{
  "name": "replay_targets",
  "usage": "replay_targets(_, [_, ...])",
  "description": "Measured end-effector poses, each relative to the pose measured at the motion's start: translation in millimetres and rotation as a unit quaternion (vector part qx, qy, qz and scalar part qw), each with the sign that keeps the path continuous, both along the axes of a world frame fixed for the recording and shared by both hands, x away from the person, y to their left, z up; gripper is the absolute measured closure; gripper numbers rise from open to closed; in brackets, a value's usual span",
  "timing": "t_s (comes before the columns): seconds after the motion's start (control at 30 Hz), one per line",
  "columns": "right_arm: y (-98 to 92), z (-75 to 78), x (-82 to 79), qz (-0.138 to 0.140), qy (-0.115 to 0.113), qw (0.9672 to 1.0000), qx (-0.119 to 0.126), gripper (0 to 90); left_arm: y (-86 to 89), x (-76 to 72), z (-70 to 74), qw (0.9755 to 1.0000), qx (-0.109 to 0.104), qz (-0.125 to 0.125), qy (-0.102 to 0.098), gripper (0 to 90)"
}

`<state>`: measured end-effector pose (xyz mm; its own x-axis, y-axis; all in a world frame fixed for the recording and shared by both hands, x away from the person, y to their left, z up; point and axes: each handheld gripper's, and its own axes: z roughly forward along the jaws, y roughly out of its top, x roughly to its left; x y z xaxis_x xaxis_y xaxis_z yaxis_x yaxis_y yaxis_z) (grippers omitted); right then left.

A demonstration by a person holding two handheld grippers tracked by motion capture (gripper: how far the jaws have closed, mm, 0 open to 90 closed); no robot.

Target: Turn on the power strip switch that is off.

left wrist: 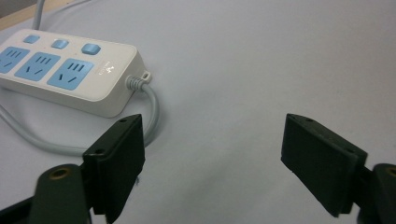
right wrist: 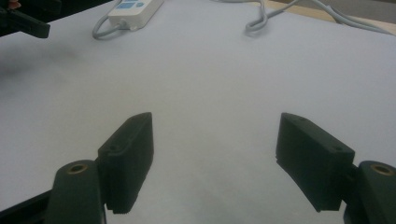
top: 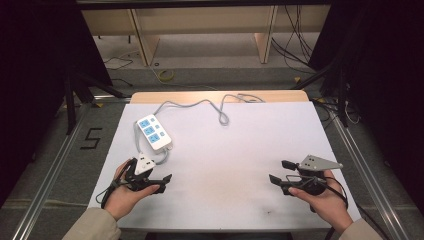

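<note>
The power strip [top: 154,132] lies flat near the table's [top: 240,150] left edge, toward the far side. The left gripper [top: 157,182], just beside it, is open and empty; the right gripper [top: 279,172], near the right edge, likewise.

Beige sleeves on both arms; each black hand-held gripper, left [top: 161,182] and right [top: 278,171], has flat rectangular pads [left wrist: 120,154] with small screws, brass-ringed holes, a grey three-cornered top plate and a black trailing cable.

Power strip [top: 154,132] far-left on table [top: 240,165], L gripper [top: 162,182] near, R gripper [top: 280,172] apart
</note>
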<state>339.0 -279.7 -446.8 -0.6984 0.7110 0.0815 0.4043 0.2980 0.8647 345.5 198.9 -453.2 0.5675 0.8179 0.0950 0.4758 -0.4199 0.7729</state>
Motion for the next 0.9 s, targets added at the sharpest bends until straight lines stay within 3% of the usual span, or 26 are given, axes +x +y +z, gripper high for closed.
replay_targets(0.17, [0.2, 0.2, 0.0, -0.001, 0.000, 1.0000, 0.001, 28.3, 0.2, -0.5, 4.2, 0.9998, 0.007, 0.007, -0.018, 34.2])
replay_targets(0.27, [0.4, 0.4, -0.6, -0.001, -0.001, 1.0000, 0.002, 28.3, -0.8, -1.9, 8.0, 0.9993, 0.009, 0.015, -0.034, 58.8])
replay_targets(0.3, [0.4, 0.4, -0.6, -0.001, -0.001, 1.0000, 0.002, 28.3, -0.9, -2.4, 9.4, 0.9989, 0.011, 0.020, -0.040, 58.8])
replay_targets(0.33, [0.2, 0.1, -0.4, 0.000, -0.002, 1.0000, 0.001, 28.2, -1.0, -2.7, 10.7, 0.9988, 0.006, 0.021, -0.043, 72.3])
replay_targets(0.37, [0.2, 0.1, -0.4, 0.000, -0.002, 1.0000, 0.001, 28.2, -0.7, -2.6, 12.3, 0.9989, 0.002, 0.020, -0.043, 72.3])
replay_targets(0.4, [-0.1, 0.1, -0.5, -0.002, 0.000, 1.0000, 0.001, 28.2, -1.0, -2.5, 13.3, 0.9988, -0.002, 0.022, -0.044, 83.1])
replay_targets(0.47, [-0.1, 0.1, -0.5, -0.002, 0.000, 1.0000, 0.001, 28.2, -1.0, -2.0, 14.8, 0.9988, 0.000, 0.020, -0.044, 89.0])
replay_targets(0.6, [0.2, -0.2, -0.8, -0.002, 0.001, 1.0000, -0.001, 28.3, -1.4, 0.9, 15.8, 0.9992, -0.019, 0.013, -0.033, 89.5])
replay_targets(0.67, [0.5, -0.5, -0.8, -0.003, 0.001, 1.0000, 0.000, 28.2, -1.1, 2.8, 16.9, 0.9993, -0.017, 0.011, -0.033, 89.5])
replay_targets(0.8, [0.5, -0.6, -0.8, -0.003, 0.001, 1.0000, 0.000, 28.2, 0.7, 7.8, 17.7, 0.9991, -0.032, 0.018, -0.020, 89.5])
replay_targets(0.9, [0.5, -1.0, -0.8, -0.003, 0.002, 1.0000, 0.001, 28.2, 2.2, 11.4, 18.5, 0.9992, -0.027, 0.021, -0.019, 89.5])
